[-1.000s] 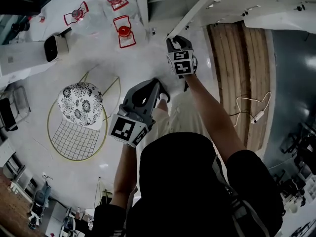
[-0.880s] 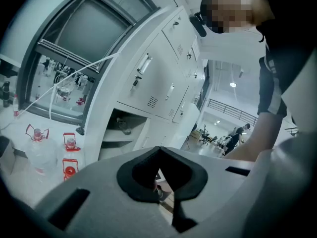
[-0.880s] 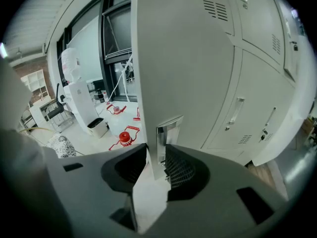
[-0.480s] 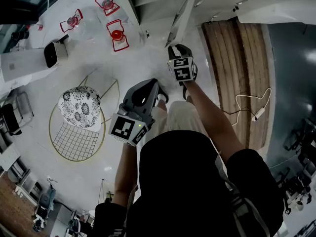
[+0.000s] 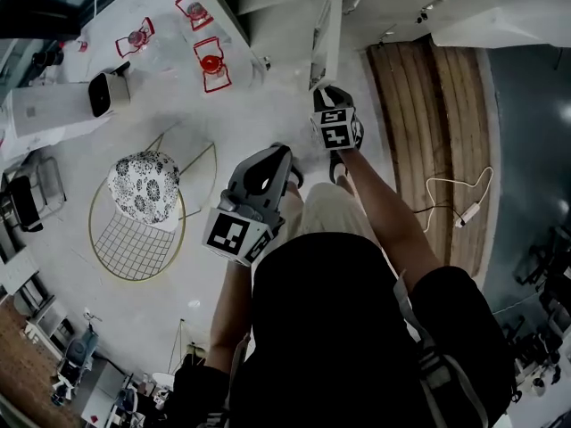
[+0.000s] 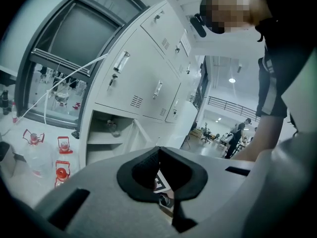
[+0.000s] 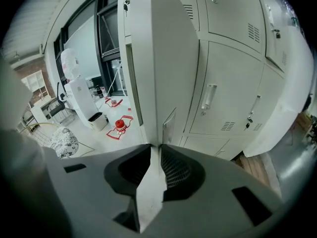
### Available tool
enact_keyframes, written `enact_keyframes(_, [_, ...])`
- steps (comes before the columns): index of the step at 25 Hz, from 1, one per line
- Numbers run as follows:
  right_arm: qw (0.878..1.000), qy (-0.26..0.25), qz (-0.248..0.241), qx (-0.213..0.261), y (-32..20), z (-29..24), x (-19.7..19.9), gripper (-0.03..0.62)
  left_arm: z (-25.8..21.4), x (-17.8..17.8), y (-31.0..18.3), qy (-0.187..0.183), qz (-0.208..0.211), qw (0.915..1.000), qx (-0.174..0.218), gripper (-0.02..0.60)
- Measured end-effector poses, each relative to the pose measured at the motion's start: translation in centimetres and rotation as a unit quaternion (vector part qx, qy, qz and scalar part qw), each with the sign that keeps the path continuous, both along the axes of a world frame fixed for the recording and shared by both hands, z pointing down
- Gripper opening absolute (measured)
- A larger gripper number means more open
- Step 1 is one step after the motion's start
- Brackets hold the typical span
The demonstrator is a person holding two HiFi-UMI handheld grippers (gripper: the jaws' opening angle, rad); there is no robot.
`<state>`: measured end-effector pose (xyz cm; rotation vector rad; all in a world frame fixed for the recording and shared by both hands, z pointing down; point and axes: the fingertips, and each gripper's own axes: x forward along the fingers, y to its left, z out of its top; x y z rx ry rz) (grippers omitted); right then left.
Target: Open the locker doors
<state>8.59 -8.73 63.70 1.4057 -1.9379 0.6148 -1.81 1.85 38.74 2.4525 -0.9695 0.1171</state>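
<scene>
My right gripper (image 5: 324, 89) holds the free edge of a white locker door (image 5: 326, 25), which stands swung out from the locker bank. In the right gripper view the door (image 7: 166, 58) runs straight between the jaws, and the right gripper (image 7: 156, 151) is closing on the thin panel with both pads against it. A handle plate (image 7: 169, 125) sits on the door just above the jaws. My left gripper (image 5: 287, 160) hangs lower and nearer my body, apart from the lockers. Seen in its own view, the left gripper (image 6: 157, 150) is shut on nothing. An open lower compartment (image 6: 106, 133) shows beyond it.
Closed locker doors (image 7: 223, 83) with handles stand right of the open door. On the floor to the left are a wire chair with a floral cushion (image 5: 143, 185), red lanterns (image 5: 212, 62) and a white appliance (image 5: 103, 94). A cable (image 5: 451, 203) lies on wooden planks (image 5: 428, 132).
The door has swung round with my right gripper: its edge lay slanted before and now points straight up the head view. The left gripper has barely moved.
</scene>
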Motion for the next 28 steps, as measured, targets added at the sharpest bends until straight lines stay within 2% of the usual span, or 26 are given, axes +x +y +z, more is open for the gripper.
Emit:
enact_keyframes(6, [1.000, -0.002, -0.021, -0.005, 0.5, -0.1, 2.0, 0.064, -0.7, 2.9, 0.9, -0.006, -0.014, 0.9999, 0.003, 0.017])
enact_keyframes(28, [0.997, 0.011, -0.079, 0.001, 0.2, -0.3, 13.7, 0.060, -1.2, 13.4, 1.8, -0.026, -0.052, 0.9982, 0.012, 0.017])
